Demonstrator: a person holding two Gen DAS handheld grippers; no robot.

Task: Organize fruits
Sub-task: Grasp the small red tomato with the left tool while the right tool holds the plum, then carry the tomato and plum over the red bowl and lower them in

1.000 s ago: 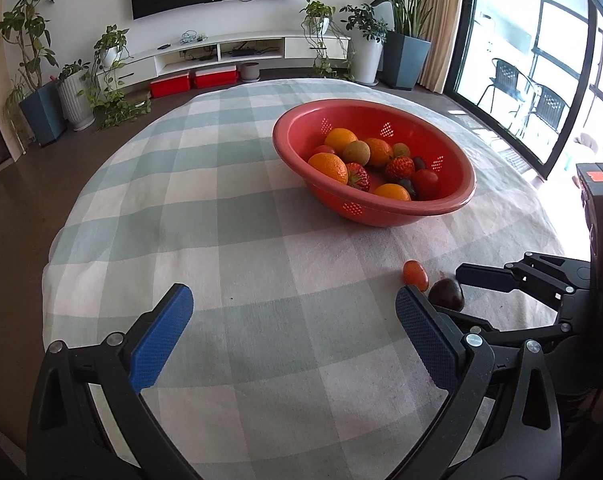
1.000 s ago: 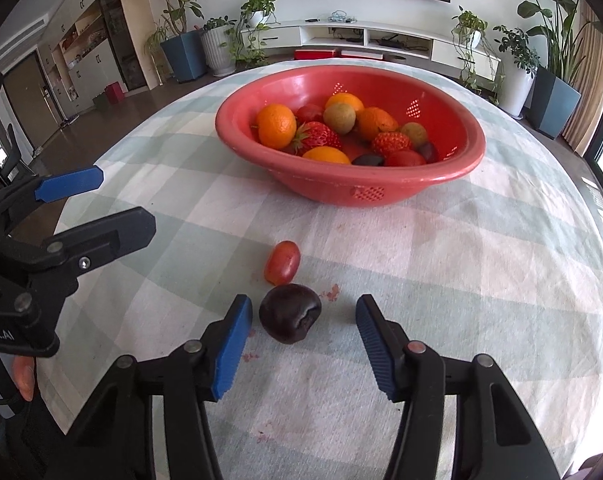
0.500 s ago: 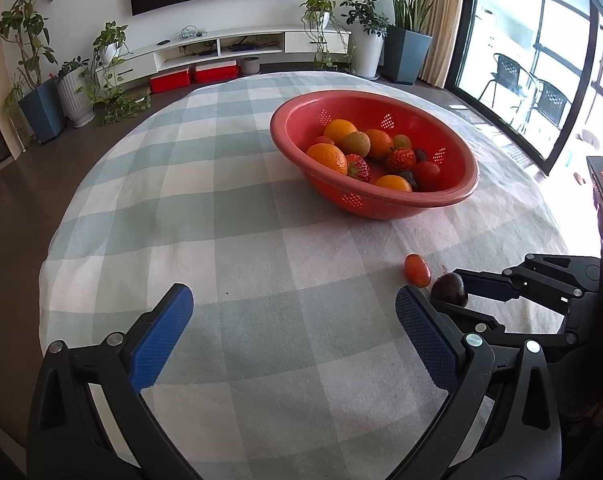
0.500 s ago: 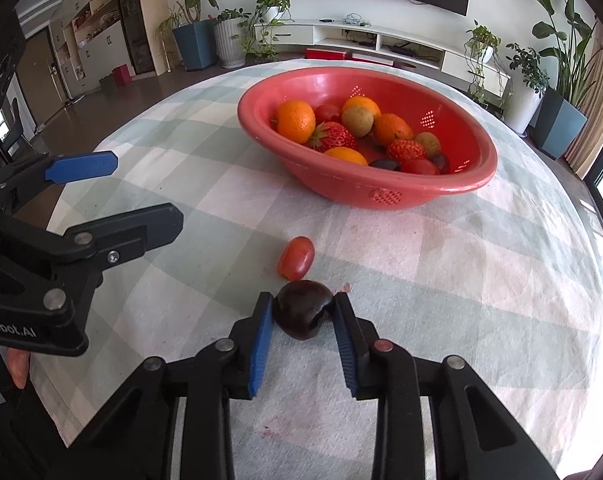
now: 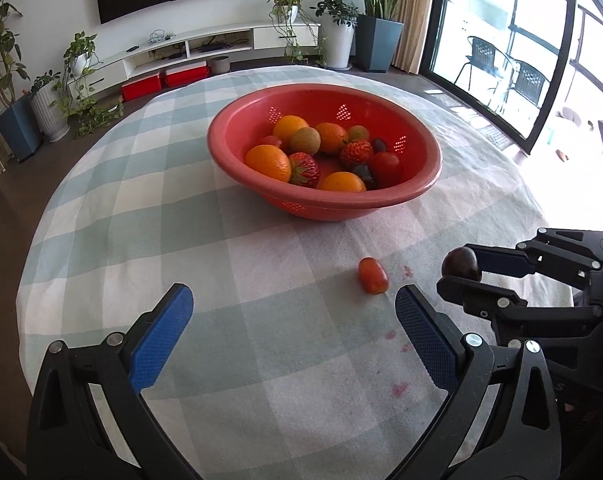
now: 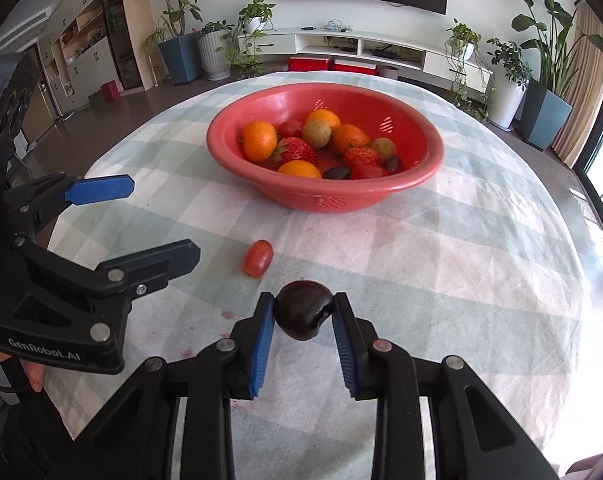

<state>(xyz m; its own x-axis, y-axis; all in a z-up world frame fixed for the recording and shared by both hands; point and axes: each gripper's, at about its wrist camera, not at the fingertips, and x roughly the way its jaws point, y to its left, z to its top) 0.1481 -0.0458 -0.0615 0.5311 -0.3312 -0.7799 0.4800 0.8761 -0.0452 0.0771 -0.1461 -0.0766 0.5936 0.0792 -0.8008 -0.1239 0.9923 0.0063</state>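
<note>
My right gripper (image 6: pixel 303 310) is shut on a dark purple plum (image 6: pixel 303 314), held just above the checked tablecloth; the same plum (image 5: pixel 460 263) shows in the left wrist view between the right gripper's (image 5: pixel 459 268) tips. A small red oblong tomato (image 6: pixel 257 258) (image 5: pixel 373 275) lies on the cloth just ahead and left of the plum. Beyond it stands a red colander bowl (image 6: pixel 421 180) (image 5: pixel 229 160) holding oranges, strawberries, kiwis and dark fruit. My left gripper (image 5: pixel 293 308) (image 6: pixel 161 220) stands open over bare cloth, left of the tomato, with nothing between its fingers.
The round table (image 5: pixel 101 208) wears a pale green and white checked cloth with a few red juice stains (image 5: pixel 397 389) near the front. A hand (image 6: pixel 5 376) holds the left gripper's handle. Floor, potted plants and a TV bench lie beyond the table's edge.
My right gripper closed on the plum and lifted it slightly off the cloth. The left gripper shifted, staying open. The tomato stayed where it was.
</note>
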